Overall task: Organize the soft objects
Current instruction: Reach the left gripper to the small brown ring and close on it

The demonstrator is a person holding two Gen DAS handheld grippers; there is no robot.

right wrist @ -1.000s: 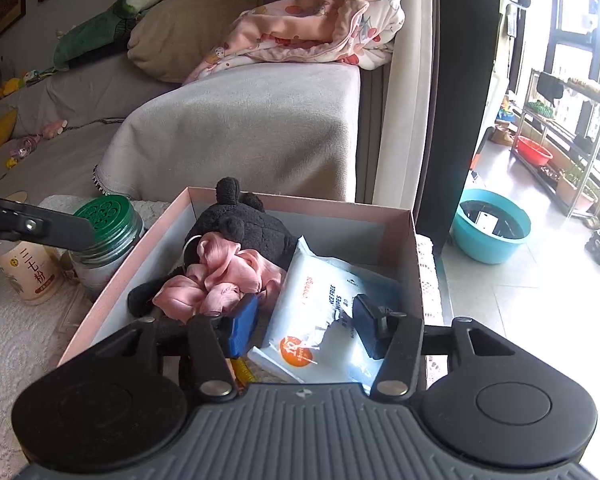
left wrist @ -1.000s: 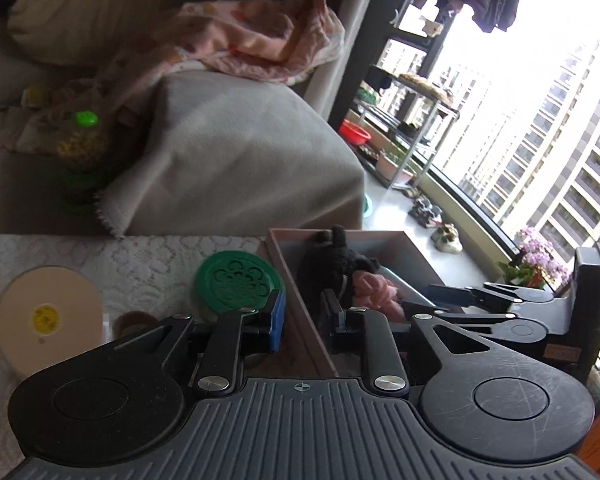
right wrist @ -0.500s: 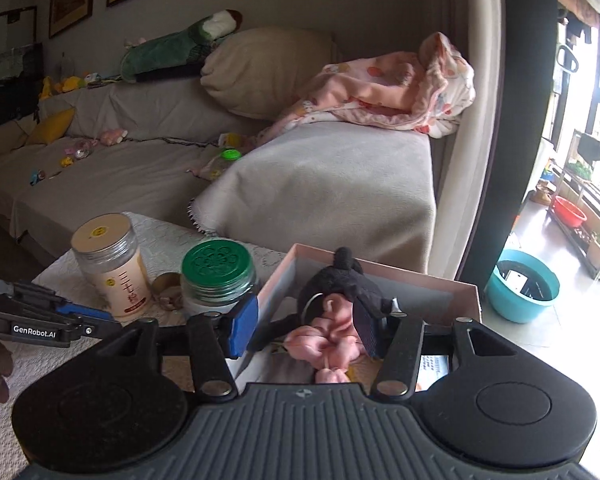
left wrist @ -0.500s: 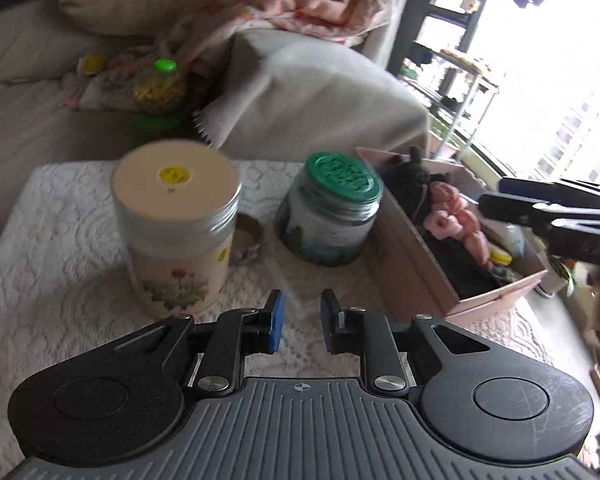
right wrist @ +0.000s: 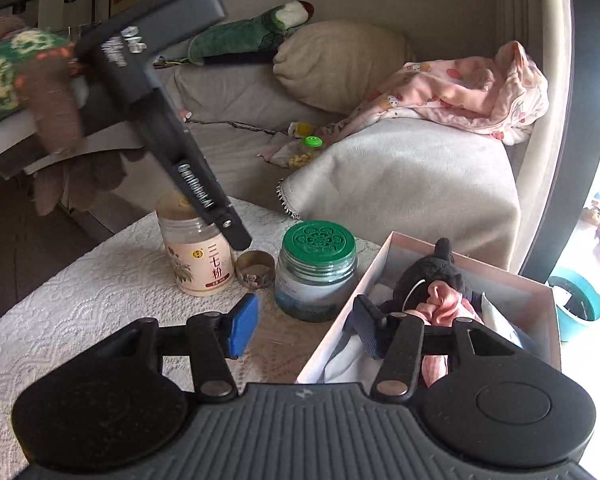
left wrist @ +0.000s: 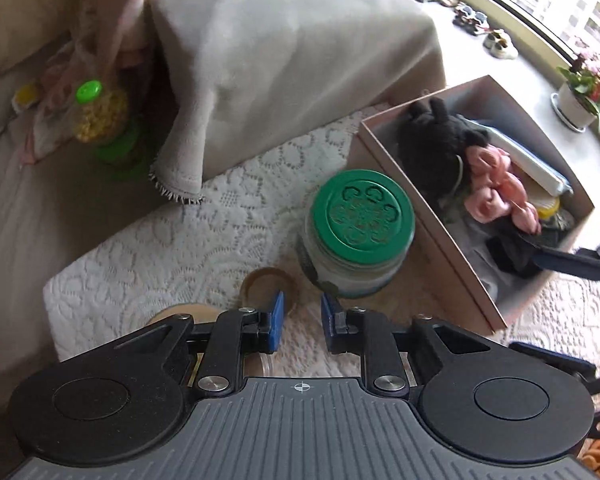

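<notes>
A pink cardboard box (left wrist: 432,236) (right wrist: 340,328) on the lace-covered table holds a black plush toy (left wrist: 440,140) (right wrist: 436,272), a pink scrunchie (left wrist: 496,192) (right wrist: 444,300) and a white packet (right wrist: 496,324). My left gripper (left wrist: 301,322) is open and empty, hovering above a small brown ring (left wrist: 266,280) (right wrist: 255,268) beside the green-lidded jar (left wrist: 360,236) (right wrist: 318,272). My right gripper (right wrist: 306,328) is open and empty, over the box's near left wall. The left gripper also shows in the right wrist view (right wrist: 236,240), coming down from the upper left.
A beige-lidded jar (right wrist: 198,252) stands left of the ring. A grey-covered sofa (right wrist: 412,184) lies behind the table with a pink blanket (right wrist: 460,92), a pillow (right wrist: 340,64), a green plush (right wrist: 252,40) and a green-capped bottle (left wrist: 96,116). A teal basin (right wrist: 576,308) is on the floor.
My left gripper has risen and tilted down over the ring and jars, its jaws a little wider. My right gripper has drawn back and shifted left from the box.
</notes>
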